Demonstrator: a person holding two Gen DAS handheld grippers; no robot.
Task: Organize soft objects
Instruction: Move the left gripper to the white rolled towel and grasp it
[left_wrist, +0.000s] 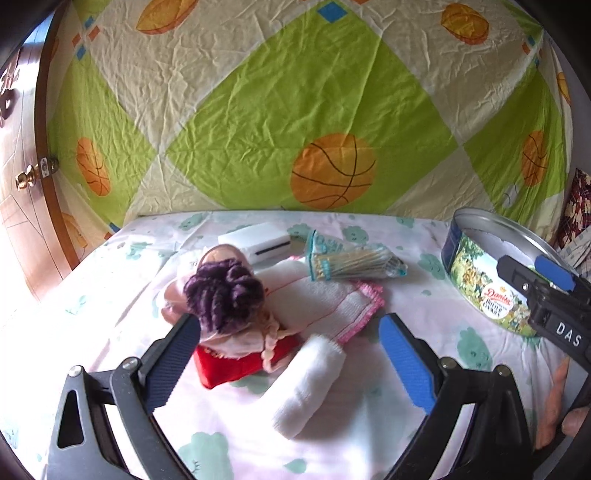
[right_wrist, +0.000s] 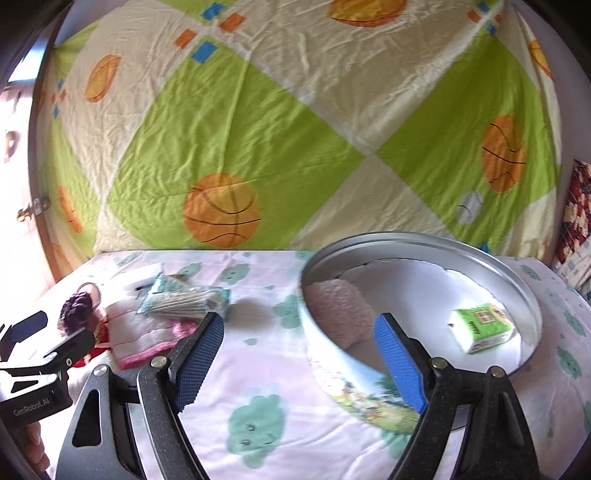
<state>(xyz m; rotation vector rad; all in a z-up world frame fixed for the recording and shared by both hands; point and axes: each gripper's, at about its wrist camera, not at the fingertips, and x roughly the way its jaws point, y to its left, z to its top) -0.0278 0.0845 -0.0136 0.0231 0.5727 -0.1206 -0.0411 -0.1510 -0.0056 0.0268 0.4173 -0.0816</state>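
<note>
Hovering with jaws apart and empty, the left gripper (left_wrist: 291, 354) frames the rolled white towelling cloth (left_wrist: 308, 387); close squarely across its middle. The round printed biscuit tin (left_wrist: 476, 280) waits at three o'clock, by the gaping, empty right gripper (right_wrist: 299, 362).

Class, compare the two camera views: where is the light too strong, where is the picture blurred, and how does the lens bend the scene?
Left wrist view: bright light washes out the bed sheet and the rolled white cloth; the wardrobe door bows at the edge. Right wrist view: the tin is smeared along its near wall, glare whitens the far left, and dark corners frame the curved picture.
</note>
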